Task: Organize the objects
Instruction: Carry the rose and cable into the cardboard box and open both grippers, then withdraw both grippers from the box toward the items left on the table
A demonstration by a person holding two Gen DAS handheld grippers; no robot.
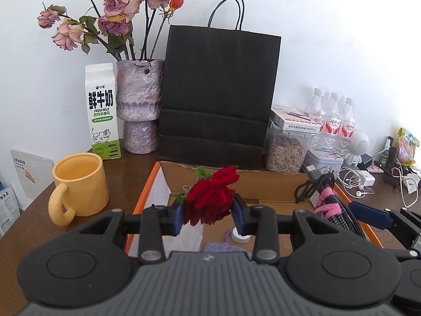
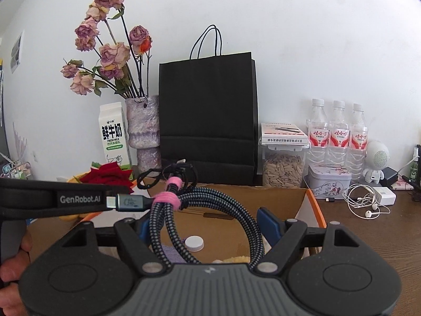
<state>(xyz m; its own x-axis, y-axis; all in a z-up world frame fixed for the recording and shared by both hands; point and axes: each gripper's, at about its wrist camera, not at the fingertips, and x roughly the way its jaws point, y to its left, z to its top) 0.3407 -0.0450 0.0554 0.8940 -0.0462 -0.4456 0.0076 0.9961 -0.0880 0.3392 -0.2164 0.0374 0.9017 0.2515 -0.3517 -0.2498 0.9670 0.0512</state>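
Note:
My left gripper [image 1: 208, 214] is shut on a red rose [image 1: 213, 194] and holds it above an open cardboard box [image 1: 236, 176] with orange edges. My right gripper [image 2: 208, 226] stands wide; a coiled braided cable [image 2: 205, 210] bound with a pink tie [image 2: 168, 197] lies between its fingers, touching the left one, over the same box [image 2: 289, 197]. The cable also shows in the left wrist view [image 1: 334, 205]. Inside the box lie a white cap [image 2: 194, 243] and a purple pouch [image 1: 223, 247].
A yellow mug [image 1: 79, 184], milk carton [image 1: 102, 110], vase of dried roses [image 1: 139, 100] and black paper bag [image 1: 218, 92] stand behind the box. A seed jar [image 1: 286, 152], tin [image 2: 329, 179], water bottles [image 2: 336, 131], earphones [image 2: 365, 205] and chargers lie at the right.

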